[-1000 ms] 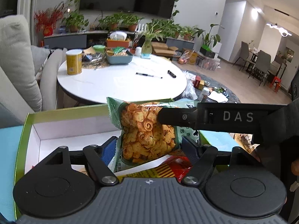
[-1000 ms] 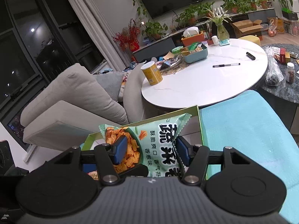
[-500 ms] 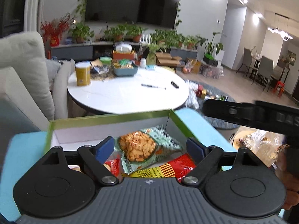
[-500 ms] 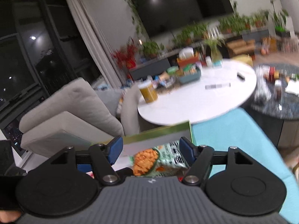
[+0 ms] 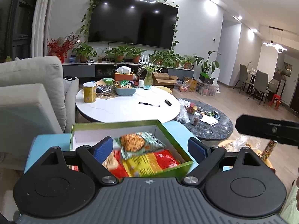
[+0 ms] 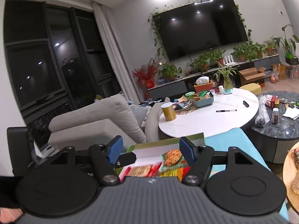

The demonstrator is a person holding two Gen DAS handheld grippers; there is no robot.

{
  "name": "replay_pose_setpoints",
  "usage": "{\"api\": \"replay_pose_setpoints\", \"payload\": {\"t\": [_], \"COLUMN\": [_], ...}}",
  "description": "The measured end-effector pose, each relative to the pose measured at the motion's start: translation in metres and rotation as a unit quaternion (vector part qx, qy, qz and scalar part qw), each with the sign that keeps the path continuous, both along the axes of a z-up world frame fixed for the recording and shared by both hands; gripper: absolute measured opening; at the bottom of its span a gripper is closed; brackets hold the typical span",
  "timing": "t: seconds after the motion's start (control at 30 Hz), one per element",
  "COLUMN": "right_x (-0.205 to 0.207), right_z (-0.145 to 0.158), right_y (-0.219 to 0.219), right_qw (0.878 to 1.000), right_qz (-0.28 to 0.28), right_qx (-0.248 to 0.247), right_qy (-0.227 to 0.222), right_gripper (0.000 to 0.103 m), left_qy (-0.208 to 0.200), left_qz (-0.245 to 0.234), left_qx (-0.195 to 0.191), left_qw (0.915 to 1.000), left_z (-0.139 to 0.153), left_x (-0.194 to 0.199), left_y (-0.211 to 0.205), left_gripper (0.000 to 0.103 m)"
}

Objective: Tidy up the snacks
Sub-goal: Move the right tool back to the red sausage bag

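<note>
Hovering with both fingers apart and empty, left gripper [image 5: 150, 146] and right gripper [image 6: 150, 148], above the green box [image 5: 173, 133] holding snack bags [image 5: 134, 144].

We are seeing the packets [image 5: 147, 160] in the box [image 5: 173, 136] blurring, their print unreadable, and the left tongs [image 5: 150, 147] are hiding the box's near edge.

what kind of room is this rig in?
Most likely a home living room, open to a dining area. A wall-mounted TV hangs over a low cabinet of potted plants, a grey sofa sits beside a round white table, and dining chairs stand at far right.
</note>
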State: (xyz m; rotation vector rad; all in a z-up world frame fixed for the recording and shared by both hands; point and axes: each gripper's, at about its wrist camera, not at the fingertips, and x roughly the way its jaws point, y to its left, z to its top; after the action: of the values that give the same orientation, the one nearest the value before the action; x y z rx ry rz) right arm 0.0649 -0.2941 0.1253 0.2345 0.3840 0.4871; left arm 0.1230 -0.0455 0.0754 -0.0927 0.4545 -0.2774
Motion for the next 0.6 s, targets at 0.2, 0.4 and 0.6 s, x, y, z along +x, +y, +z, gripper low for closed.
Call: {"api": "replay_pose_setpoints", "payload": {"t": [0.2,0.4,0.6], "right_x": [-0.028,-0.047,-0.051], "right_z": [-0.014,-0.035,-0.071], "right_y": [-0.002,-0.002,0.007], "right_qw": [1.000,0.998,0.994], "right_qz": [0.001,0.007,0.015], "right_qx": [-0.012,-0.002,0.002], "right_qy": [0.026,0.055,0.106], "right_gripper": [0.056,0.056,0.056], "left_qy": [0.010,0.032,0.064], "left_qz": [-0.002,-0.002,-0.010], "left_qx": [-0.011,-0.031,-0.038], "left_qw": [0.9999,0.9990,0.9972], "left_z": [-0.014,-0.037,-0.063], "left_x": [-0.047,-0.078,-0.093], "left_y": [0.008,0.014,0.012], "left_gripper": [0.086,0.088,0.089]}}
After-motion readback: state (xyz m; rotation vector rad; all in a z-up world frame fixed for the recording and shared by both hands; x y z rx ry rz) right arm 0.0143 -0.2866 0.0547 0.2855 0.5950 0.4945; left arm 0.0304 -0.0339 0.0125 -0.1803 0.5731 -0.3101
